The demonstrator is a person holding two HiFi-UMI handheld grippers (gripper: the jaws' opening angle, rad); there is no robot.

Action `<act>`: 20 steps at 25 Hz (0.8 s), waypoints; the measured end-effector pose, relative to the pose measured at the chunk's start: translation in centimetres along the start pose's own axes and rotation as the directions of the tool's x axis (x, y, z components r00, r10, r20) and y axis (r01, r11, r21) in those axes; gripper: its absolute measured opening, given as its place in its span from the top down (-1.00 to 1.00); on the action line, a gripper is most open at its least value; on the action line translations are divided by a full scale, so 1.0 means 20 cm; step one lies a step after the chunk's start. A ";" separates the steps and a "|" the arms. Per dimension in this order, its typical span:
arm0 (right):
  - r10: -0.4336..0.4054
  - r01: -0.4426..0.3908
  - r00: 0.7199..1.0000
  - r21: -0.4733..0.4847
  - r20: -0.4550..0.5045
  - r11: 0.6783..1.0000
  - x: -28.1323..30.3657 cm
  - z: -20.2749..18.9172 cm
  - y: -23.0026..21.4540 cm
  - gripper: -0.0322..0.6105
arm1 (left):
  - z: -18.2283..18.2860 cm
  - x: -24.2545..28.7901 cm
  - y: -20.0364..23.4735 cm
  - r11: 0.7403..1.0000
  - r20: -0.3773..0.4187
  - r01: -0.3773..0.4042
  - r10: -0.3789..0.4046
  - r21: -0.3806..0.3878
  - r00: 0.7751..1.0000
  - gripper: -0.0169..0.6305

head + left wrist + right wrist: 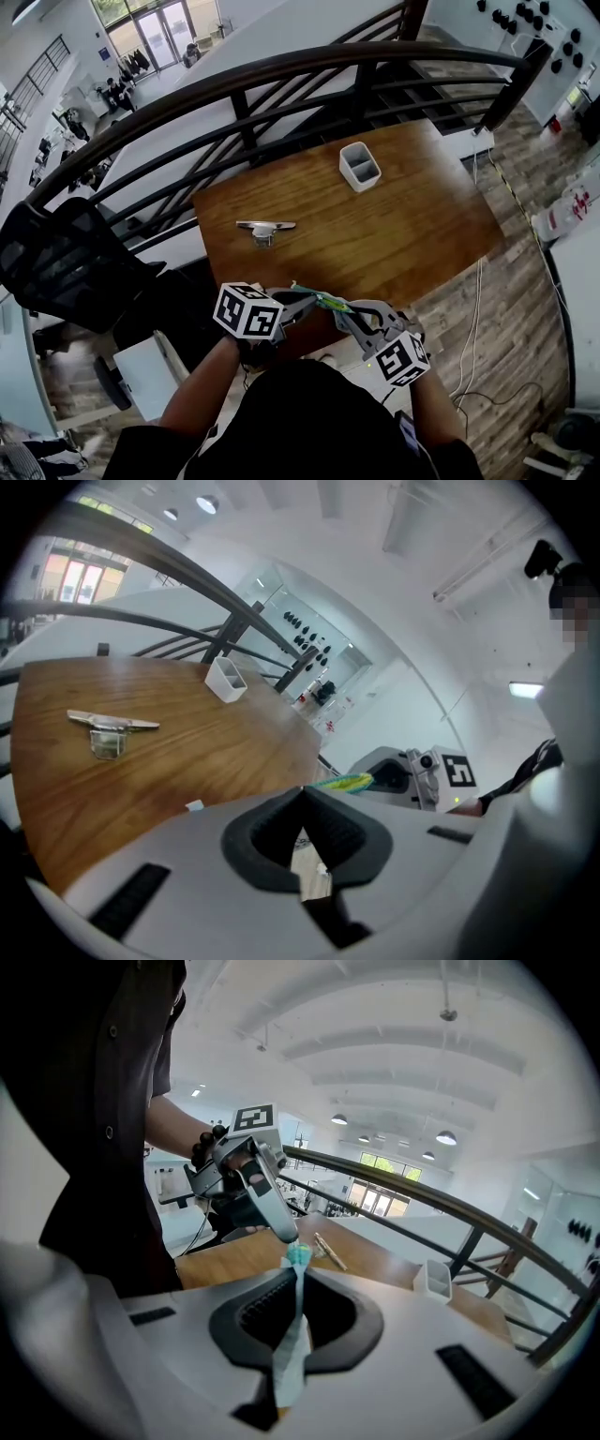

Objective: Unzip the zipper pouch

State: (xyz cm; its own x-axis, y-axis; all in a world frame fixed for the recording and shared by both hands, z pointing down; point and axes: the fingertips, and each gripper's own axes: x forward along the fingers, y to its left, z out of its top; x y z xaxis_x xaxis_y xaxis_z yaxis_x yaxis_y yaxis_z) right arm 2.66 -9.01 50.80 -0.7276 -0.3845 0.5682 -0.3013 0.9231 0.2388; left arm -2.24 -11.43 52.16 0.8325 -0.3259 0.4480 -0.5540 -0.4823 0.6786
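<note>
The zipper pouch (325,302) is a slim teal and yellow-green strip held in the air just off the table's near edge, stretched between both grippers. My left gripper (302,300) is shut on the pouch's left end; the left gripper view shows its jaws (302,791) meeting, with the pouch's green edge (343,782) running off toward the right gripper (412,775). My right gripper (345,316) is shut on the other end. In the right gripper view pale teal fabric (292,1335) passes between its closed jaws (298,1274), and the left gripper's tip (284,1230) pinches the pouch's top. The zipper pull is too small to make out.
The wooden table (403,234) carries a white two-compartment holder (360,166) at the far right and a small metal clip-like object (265,230) near the middle. A dark curved railing (281,70) runs behind the table. A black chair (66,262) stands at the left.
</note>
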 end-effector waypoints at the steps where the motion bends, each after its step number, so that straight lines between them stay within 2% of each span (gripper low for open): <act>1: -0.003 0.003 1.000 -0.001 0.000 1.000 0.00 0.00 0.00 0.89 | 0.00 0.00 0.01 1.000 -0.002 -0.006 0.006 -0.002 1.000 0.91; 5: -0.010 0.010 1.000 -0.007 0.001 1.000 -0.01 0.00 -0.03 0.89 | 0.01 0.00 0.00 0.999 0.005 0.019 -0.019 -0.029 1.000 0.91; 11: -0.018 0.018 1.000 -0.012 0.004 1.000 -0.01 -0.01 -0.03 0.89 | 0.00 -0.01 0.06 0.999 -0.002 -0.047 0.047 -0.011 0.999 0.91; 14: -0.018 0.018 1.000 -0.005 0.009 1.000 0.01 -0.01 -0.04 0.89 | 0.01 -0.02 0.07 0.998 0.011 -0.055 0.056 -0.034 0.998 0.91; 20: -0.013 0.014 1.000 -0.010 0.015 1.000 0.03 0.01 -0.03 0.89 | -0.01 -0.05 0.12 0.996 0.008 -0.089 0.089 -0.020 0.996 0.91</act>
State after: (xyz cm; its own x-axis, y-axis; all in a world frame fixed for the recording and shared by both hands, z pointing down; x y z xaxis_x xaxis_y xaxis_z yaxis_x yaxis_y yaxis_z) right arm 2.27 -9.77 50.80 -0.7327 -0.3968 0.5530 -0.3050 0.9178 0.2544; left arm -4.46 -12.13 53.34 0.7800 -0.3739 0.5018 -0.6253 -0.4351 0.6478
